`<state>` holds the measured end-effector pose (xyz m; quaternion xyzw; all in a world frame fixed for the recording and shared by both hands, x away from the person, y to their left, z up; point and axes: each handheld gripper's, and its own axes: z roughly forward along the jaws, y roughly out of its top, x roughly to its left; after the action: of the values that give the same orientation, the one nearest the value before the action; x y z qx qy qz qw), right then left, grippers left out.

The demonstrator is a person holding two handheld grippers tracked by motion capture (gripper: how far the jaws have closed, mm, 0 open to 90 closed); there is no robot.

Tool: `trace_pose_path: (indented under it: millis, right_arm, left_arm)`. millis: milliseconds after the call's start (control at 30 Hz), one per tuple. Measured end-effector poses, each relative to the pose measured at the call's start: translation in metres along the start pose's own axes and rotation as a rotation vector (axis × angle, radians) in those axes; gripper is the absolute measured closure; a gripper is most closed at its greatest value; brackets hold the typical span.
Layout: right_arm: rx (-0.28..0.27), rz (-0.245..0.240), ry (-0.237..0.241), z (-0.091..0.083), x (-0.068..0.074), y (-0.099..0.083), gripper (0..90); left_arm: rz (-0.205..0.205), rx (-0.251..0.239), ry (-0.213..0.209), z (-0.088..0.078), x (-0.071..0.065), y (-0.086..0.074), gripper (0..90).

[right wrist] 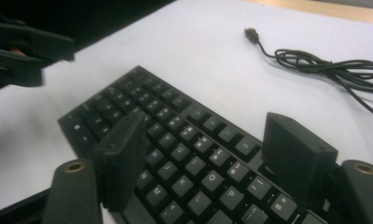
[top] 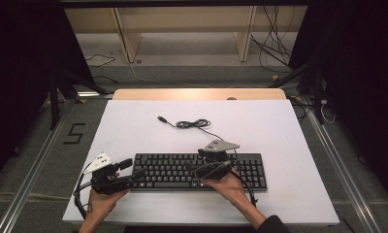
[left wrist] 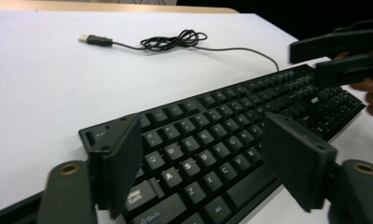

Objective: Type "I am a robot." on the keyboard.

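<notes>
At the near edge of the white table (top: 134, 126) the person's two hands come in, each holding a gripper. The left gripper (top: 129, 170) is at the left end of the black keyboard (top: 182, 167), with its jaws apart and hanging over the letter keys there — nothing is between them, and they do not press on the keys. The right gripper (top: 212, 167) is above the right-middle part of the keyboard, a bit higher than the keys; its jaws are also wide apart and hold nothing.

The keyboard lies flat in the near half of the table, its long side parallel to the near edge. From its far side a thin black cable (top: 194, 124) goes toward the middle of the table, where it makes a small loose tangle — then it ends in a USB plug (top: 161, 118), lying free on the white surface to the left of the tangle.
</notes>
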<state>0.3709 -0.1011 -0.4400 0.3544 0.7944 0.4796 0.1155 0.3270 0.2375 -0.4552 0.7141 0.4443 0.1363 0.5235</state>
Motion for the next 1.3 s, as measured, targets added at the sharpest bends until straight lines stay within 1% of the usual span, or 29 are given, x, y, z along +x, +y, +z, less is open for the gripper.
trace_pose_path:
  millis: [167, 267, 300, 400, 467, 600, 633, 767, 900, 933, 1033, 1100, 1300]
  right_arm:
    - [-0.035, 0.004, 0.016, -0.015, 0.001, -0.002, 27.9]
    - [-0.052, 0.004, 0.018, -0.023, 0.0, -0.005, 26.5]
    - [-0.056, 0.005, 0.018, -0.025, 0.0, -0.005, 26.2]
    - [-0.069, 0.006, 0.021, -0.031, 0.0, -0.007, 25.0]
    - [-0.074, 0.005, 0.021, -0.036, 0.0, -0.009, 24.9]
    - [-0.071, 0.001, 0.019, -0.041, 0.0, -0.014, 24.7]
    - [-0.069, 0.001, 0.017, -0.042, 0.0, -0.016, 24.7]
    - [-0.07, 0.007, 0.014, -0.047, -0.001, -0.019, 24.5]
    - [-0.077, 0.005, 0.012, -0.052, -0.001, -0.022, 23.7]
    - [-0.08, 0.004, 0.012, -0.053, 0.0, -0.023, 23.5]
    - [-0.083, 0.003, 0.014, -0.057, 0.001, -0.026, 23.1]
    - [-0.089, -0.002, 0.012, -0.06, 0.001, -0.027, 22.9]
    - [-0.11, 0.006, -0.003, -0.07, -0.001, -0.032, 23.0]
  left_arm:
    - [-0.003, 0.035, 0.019, 0.001, 0.003, -0.001, 38.5]
    - [-0.001, 0.061, 0.034, 0.002, 0.004, -0.002, 44.4]
    - [-0.001, 0.067, 0.033, 0.002, 0.005, -0.003, 46.0]
    - [0.01, 0.087, 0.043, 0.002, 0.005, -0.003, 52.9]
    - [0.01, 0.105, 0.043, 0.003, 0.006, -0.004, 57.2]
    - [0.025, 0.141, 0.052, 0.005, 0.005, -0.006, 68.4]
    - [0.037, 0.156, 0.056, 0.006, 0.005, -0.006, 71.4]
    - [0.051, 0.191, 0.067, 0.009, 0.005, -0.008, 80.1]
    - [0.052, 0.217, 0.066, 0.011, 0.005, -0.009, 87.2]
    - [0.053, 0.222, 0.068, 0.012, 0.005, -0.009, 88.5]
    - [0.051, 0.235, 0.07, 0.013, 0.005, -0.01, 88.8]
    - [0.058, 0.247, 0.074, 0.014, 0.006, -0.01, 88.8]
    - [0.053, 0.266, 0.083, 0.018, 0.008, -0.012, 88.9]
